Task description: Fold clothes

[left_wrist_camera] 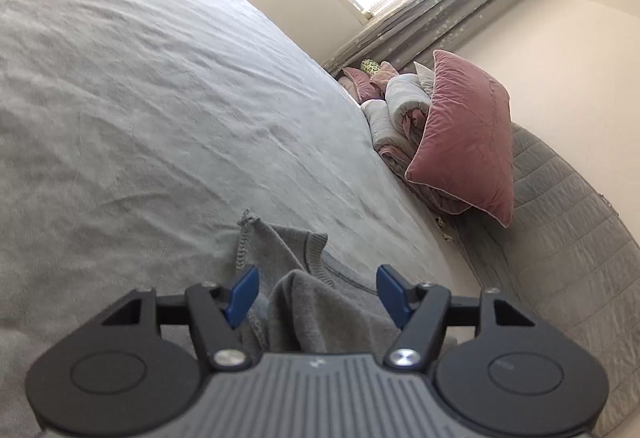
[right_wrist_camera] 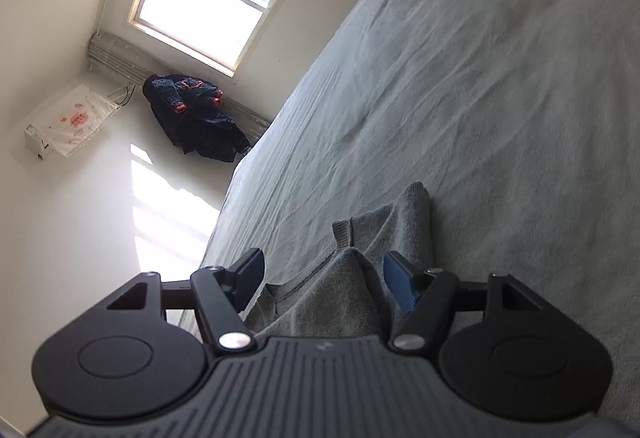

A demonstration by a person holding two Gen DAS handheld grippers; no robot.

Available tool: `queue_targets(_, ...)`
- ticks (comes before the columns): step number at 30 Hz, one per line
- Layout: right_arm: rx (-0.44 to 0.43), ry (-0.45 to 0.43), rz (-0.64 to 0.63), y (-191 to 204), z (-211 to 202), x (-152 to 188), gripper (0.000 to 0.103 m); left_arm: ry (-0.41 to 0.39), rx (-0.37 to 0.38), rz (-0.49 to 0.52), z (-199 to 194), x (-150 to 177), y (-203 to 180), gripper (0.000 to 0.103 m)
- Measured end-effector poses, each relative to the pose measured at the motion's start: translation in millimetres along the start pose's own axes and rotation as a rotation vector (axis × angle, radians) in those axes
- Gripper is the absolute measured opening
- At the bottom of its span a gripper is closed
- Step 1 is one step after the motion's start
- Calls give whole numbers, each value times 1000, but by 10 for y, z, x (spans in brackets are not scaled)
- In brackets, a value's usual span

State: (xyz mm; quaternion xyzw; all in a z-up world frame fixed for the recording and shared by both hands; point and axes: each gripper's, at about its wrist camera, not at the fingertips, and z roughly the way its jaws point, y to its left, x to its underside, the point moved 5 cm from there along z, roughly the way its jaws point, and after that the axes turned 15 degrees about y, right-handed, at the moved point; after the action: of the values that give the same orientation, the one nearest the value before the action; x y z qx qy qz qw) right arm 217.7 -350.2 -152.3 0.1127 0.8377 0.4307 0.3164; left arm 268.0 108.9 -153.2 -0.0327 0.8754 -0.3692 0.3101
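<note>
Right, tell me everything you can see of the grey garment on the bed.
The grey garment is a soft knit, sweater-like, with a ribbed edge and a stitched seam. It lies crumpled on the pale bed sheet, bunched into upright folds, not yet folded flat. In each wrist view a fold rises between the blue pads, but the left gripper and right gripper stand open, not pressing it.

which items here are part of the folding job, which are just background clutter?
Job:
- grey knitted sweater, crumpled on the bed
- left gripper, open over it
- right gripper, open over it
- pale grey bedsheet, the work surface

Lying about:
- pink velvet pillow
- rolled grey and pink quilt
- dark navy jacket below the window
</note>
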Motion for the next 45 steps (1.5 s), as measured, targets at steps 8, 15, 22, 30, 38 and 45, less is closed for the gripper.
queue_targets(8, 163, 32, -294, 126, 176, 318, 51, -20, -88, 140, 151, 73, -39, 41)
queue_targets(15, 222, -29, -390, 297, 475, 250, 17, -64, -89, 157, 108, 35, -114, 9)
queue_targets(22, 254, -114, -413, 542, 507, -63, 16, -103, -131, 198, 125, -209, -293, 9)
queue_targets(30, 335, -80, -391, 399, 866, -438, 16, -46, -229, 180, 529, -521, -175, 9)
queue_targets(38, 441, 13, -376, 129, 1195, -478, 17, -5, -342, 203, 828, -481, 21, 19)
queue_targets(45, 485, -17, -353, 183, 1061, -491, 74, -58, -437, 202, 599, -505, -110, 62)
